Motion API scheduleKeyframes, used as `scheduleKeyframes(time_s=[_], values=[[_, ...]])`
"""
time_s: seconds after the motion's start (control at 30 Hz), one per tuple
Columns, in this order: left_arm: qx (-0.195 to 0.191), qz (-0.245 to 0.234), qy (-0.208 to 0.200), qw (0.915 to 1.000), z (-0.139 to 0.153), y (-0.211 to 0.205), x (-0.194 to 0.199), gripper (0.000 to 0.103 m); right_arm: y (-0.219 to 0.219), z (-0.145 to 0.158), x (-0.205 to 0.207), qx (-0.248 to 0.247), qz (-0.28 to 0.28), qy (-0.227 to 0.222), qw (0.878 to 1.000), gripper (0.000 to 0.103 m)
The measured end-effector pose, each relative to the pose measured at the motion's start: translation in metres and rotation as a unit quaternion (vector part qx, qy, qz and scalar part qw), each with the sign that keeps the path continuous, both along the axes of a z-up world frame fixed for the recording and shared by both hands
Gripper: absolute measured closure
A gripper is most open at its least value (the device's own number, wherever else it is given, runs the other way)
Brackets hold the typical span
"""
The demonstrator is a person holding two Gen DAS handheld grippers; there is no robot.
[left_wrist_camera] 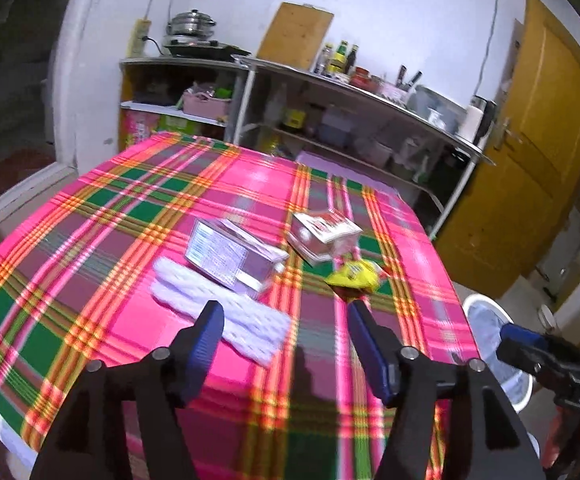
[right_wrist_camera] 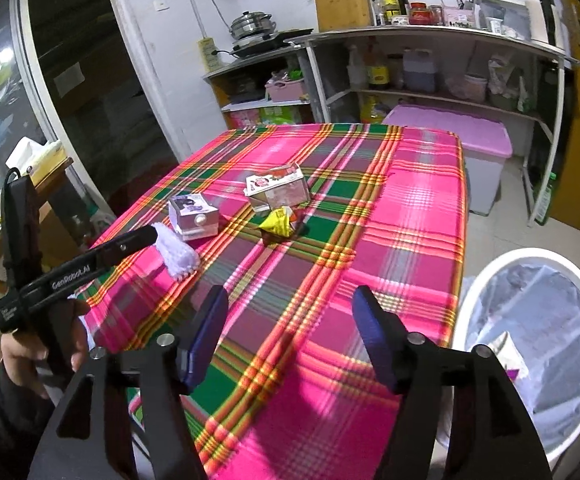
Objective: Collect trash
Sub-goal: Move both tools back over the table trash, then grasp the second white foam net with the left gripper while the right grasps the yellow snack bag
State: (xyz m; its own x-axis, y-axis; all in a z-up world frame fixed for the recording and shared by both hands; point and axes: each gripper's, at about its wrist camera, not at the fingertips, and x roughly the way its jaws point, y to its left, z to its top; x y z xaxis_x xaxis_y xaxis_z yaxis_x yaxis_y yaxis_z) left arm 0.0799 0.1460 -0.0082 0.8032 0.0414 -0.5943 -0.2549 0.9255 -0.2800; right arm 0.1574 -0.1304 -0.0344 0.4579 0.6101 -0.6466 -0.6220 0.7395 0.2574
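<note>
Pink plaid tablecloth (right_wrist_camera: 410,216) carries the trash: white foam netting (left_wrist_camera: 226,316), two small cartons (left_wrist_camera: 234,256) (left_wrist_camera: 322,236), a yellow wrapper (left_wrist_camera: 354,276); left gripper (left_wrist_camera: 286,320) hovers just short of the netting, fingers spread, empty; right gripper (right_wrist_camera: 290,320) also spread, empty; lined white bin (right_wrist_camera: 538,336) waits beside the table, likely for easy drops.

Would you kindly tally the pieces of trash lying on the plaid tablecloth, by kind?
Cartons: 2, the silver carton and the red-printed carton
Yellow wrappers: 1, the yellow wrapper
White foam nets: 1, the white foam net
Total: 4
</note>
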Motion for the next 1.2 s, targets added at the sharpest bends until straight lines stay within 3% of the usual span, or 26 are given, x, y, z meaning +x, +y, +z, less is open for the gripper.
scheduleKeyframes(time_s=[0.3, 0.6, 0.83, 0.93, 1.07, 1.2], values=[[-0.005, 0.008, 0.018, 0.9998, -0.011, 0.033, 0.027, 0.039, 0.024, -0.012, 0.018, -0.012, 0.010, 0.015, 1.000, 0.038], [-0.018, 0.000, 0.035, 0.9992, -0.026, 0.028, 0.038, 0.039, 0.056, -0.014, 0.048, -0.018, 0.013, 0.011, 1.000, 0.038], [-0.035, 0.050, 0.050, 0.9969, -0.032, 0.029, 0.036, 0.038, 0.092, -0.024, 0.075, -0.027, 0.025, 0.014, 0.999, 0.038], [-0.040, 0.069, 0.057, 0.9951, -0.037, 0.028, 0.036, 0.033, 0.104, -0.033, 0.085, -0.039, 0.030, 0.020, 0.999, 0.038], [-0.039, 0.091, 0.085, 0.9914, -0.050, 0.031, 0.041, 0.033, 0.112, -0.047, 0.098, -0.056, 0.030, 0.034, 0.997, 0.038], [-0.033, 0.092, 0.085, 0.9916, -0.051, 0.033, 0.041, 0.033, 0.113, -0.056, 0.103, -0.065, 0.024, 0.051, 0.996, 0.042]])
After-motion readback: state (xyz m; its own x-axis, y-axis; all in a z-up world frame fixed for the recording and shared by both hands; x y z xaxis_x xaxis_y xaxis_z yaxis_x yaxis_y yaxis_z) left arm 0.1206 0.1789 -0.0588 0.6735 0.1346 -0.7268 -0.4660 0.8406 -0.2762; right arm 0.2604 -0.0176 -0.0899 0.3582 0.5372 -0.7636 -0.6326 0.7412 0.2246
